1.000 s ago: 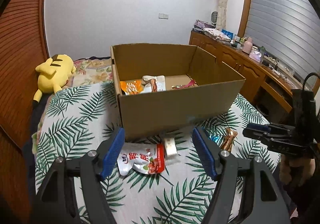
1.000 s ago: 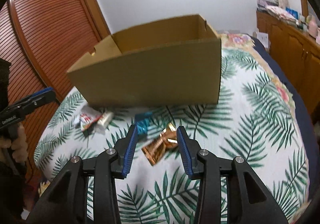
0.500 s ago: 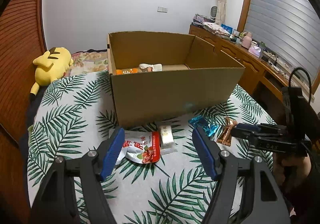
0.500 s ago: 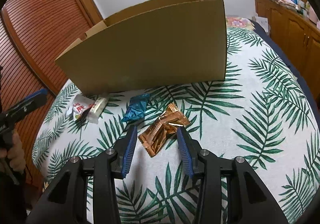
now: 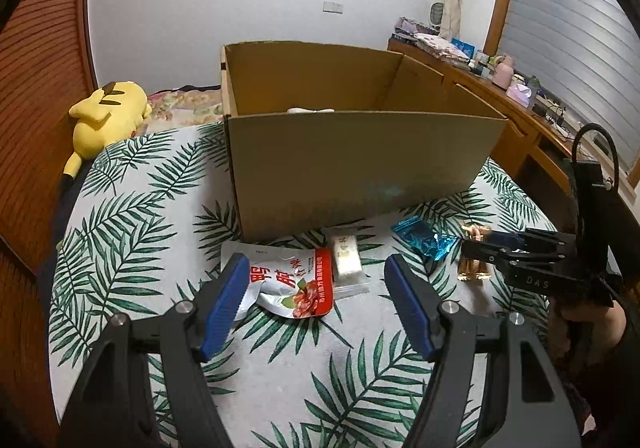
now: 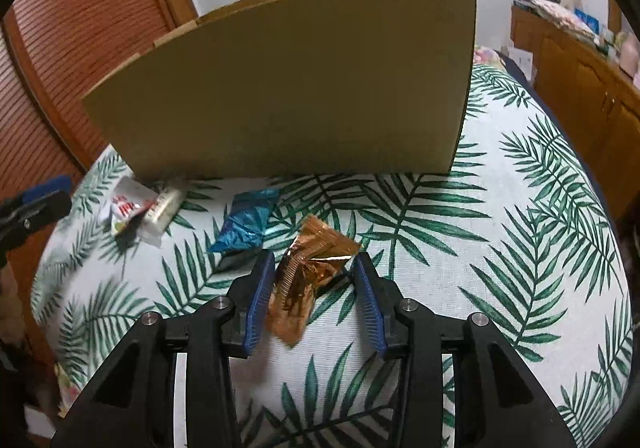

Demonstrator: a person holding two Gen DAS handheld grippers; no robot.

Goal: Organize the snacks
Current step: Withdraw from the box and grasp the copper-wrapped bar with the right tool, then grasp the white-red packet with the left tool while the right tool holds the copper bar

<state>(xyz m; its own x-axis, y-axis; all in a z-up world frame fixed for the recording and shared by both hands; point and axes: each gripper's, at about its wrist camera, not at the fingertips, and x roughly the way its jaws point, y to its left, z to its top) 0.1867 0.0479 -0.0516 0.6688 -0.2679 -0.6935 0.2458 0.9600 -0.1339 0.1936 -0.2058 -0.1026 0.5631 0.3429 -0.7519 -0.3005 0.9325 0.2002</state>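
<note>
Both grippers are descending since a second ago: right gripper [image 6: 315, 290], fingers parted, now bracketing the copper-foil snack packet [image 6: 310, 280] near the cardboard box [image 6: 288, 87]; left gripper [image 5: 316, 300], fingers wide, nearing the red-and-silver pouch [image 5: 290, 282]; grasps imminent.

Your left gripper [image 5: 316, 304] is black with ribbed blue pads [image 5: 224, 304] and silver screws. The right gripper [image 6: 315, 300] matches, with "DAS" lettering and a black cable.

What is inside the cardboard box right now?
Only a sliver of something white shows above the front wall of the cardboard box; that wall hides the floor and any other contents.
</note>
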